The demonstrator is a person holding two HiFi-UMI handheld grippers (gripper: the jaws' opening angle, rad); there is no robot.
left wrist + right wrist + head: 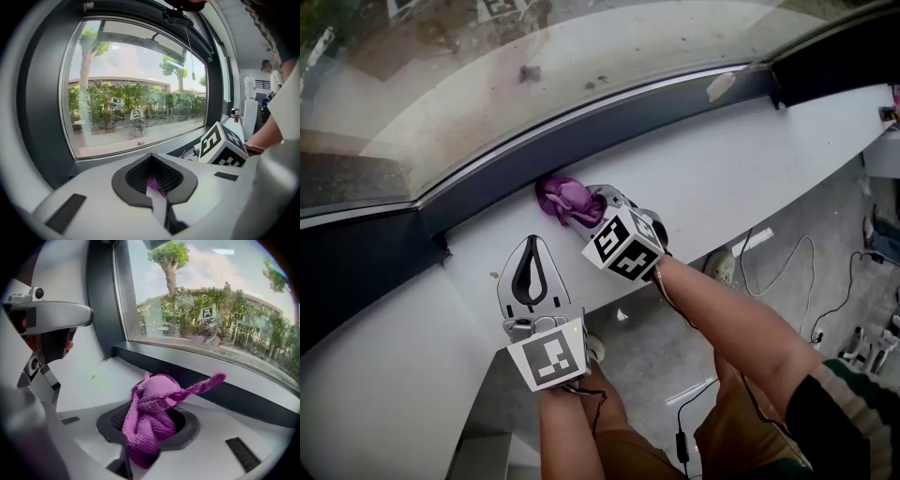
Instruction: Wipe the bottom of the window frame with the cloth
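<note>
Cloth (565, 199) bunched against the window frame (478, 192), bottom rail.
Looks soft, light, floppy; best gripped mid-wad, where right tongs (589, 210) clamp it. Left tongs (530, 244) closed, empty, at cloth's 7 o'clock.

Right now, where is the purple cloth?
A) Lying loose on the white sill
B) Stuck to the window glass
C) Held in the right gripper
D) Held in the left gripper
C: the right gripper view shows the purple cloth bunched between the shut jaws of the right gripper. In the head view, it sits at the foot of the dark window frame.
</note>
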